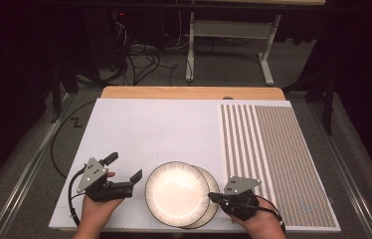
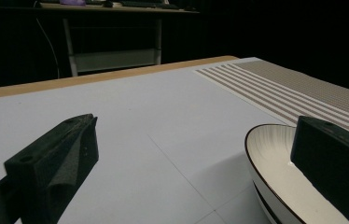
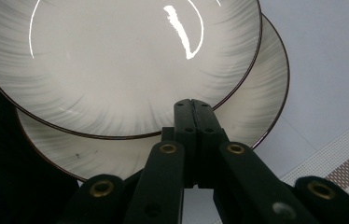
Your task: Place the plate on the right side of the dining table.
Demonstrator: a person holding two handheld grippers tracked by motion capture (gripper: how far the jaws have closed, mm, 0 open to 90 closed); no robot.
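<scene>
Right gripper [image 1: 215, 197]: at the near edge of the table, held in the person's right hand [image 1: 259, 224]; jaws pressed together with nothing between them, tips over the rim of the lower plate [image 3: 256, 98].
Left gripper [image 1: 124, 167]: near edge on the other side, held in the left hand [image 1: 94, 211]; jaws spread wide, empty, one jaw just beside the upper plate's left rim.
Upper plate [image 1: 177, 193]: white with a dark rim, lying on the lower plate, shifted left of it.
Lower plate: on the white sheet [image 1: 149, 129], peeking out at the right.
Striped mat [image 1: 278, 154]: right part of the table, reaching to the far edge.
Table edge [image 1: 189, 92]: bare wood beyond the sheet.
Floor beyond: cables [image 1: 139, 57] and a white stand [image 1: 233, 30].
</scene>
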